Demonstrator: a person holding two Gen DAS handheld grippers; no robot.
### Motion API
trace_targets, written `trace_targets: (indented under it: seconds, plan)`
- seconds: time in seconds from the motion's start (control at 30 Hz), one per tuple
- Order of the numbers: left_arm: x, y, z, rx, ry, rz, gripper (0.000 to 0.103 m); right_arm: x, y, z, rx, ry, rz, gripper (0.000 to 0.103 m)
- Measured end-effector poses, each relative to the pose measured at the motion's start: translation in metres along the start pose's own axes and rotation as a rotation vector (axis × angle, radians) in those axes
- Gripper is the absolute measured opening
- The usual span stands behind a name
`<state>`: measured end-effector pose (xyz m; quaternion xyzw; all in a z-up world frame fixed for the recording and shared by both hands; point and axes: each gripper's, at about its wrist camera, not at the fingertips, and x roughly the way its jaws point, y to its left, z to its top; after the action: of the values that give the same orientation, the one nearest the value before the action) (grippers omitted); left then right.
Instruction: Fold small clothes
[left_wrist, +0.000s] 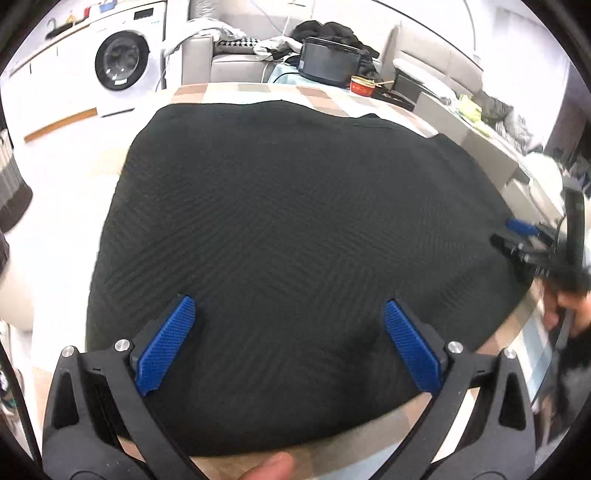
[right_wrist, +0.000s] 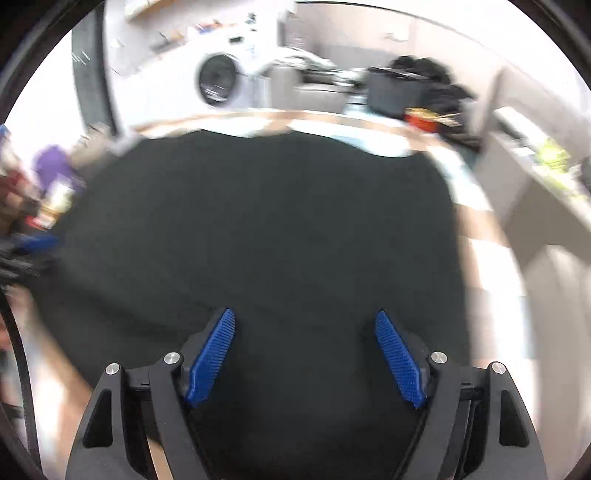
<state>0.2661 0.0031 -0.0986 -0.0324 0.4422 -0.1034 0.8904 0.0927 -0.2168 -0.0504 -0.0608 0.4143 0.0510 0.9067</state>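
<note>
- Left gripper (left_wrist: 288, 350), black with blue ribbed pads, spread wide, nothing between them.
- Right gripper (right_wrist: 304, 356), the same build, also spread and empty.
- Black ribbed knit garment (left_wrist: 288, 206) lies flat beneath and ahead of both, on a checked tabletop (left_wrist: 236, 90).
- White washing machine (left_wrist: 123, 61) far beyond.

One black knitted garment (left_wrist: 295, 229) lies spread on one checked counter (left_wrist: 229, 92). Two tools are in view: the left tool (left_wrist: 288, 343) and the right tool (right_wrist: 304, 354), each with two blue pads, four pads in all. Beyond the left tool, at the counter's far edge, stand one dark pot (left_wrist: 328, 61) and one red bowl (left_wrist: 362, 85). Farther off sits one white washing machine (left_wrist: 123, 62).
</note>
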Motion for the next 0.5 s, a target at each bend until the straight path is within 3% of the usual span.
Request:
trace_targets:
  seconds: [0.1,0.2,0.37,0.5]
  plan:
    - [0.0,-0.002,-0.005,0.013,0.011,0.032,0.102,0.001,-0.014,0.002,0.076,0.026,0.022,0.08]
    - [-0.003,0.0,-0.004,-0.017,0.009,0.027,0.102,-0.008,-0.009,0.013,0.094,-0.013,0.016,0.081]
    - [0.002,0.003,0.016,-0.076,-0.028,-0.016,0.102,0.003,0.022,0.038,0.071,-0.017,0.12,0.081]
    - [0.027,-0.009,0.044,-0.056,0.02,-0.066,0.102,0.035,0.052,0.053,0.048,0.075,0.086,0.081]
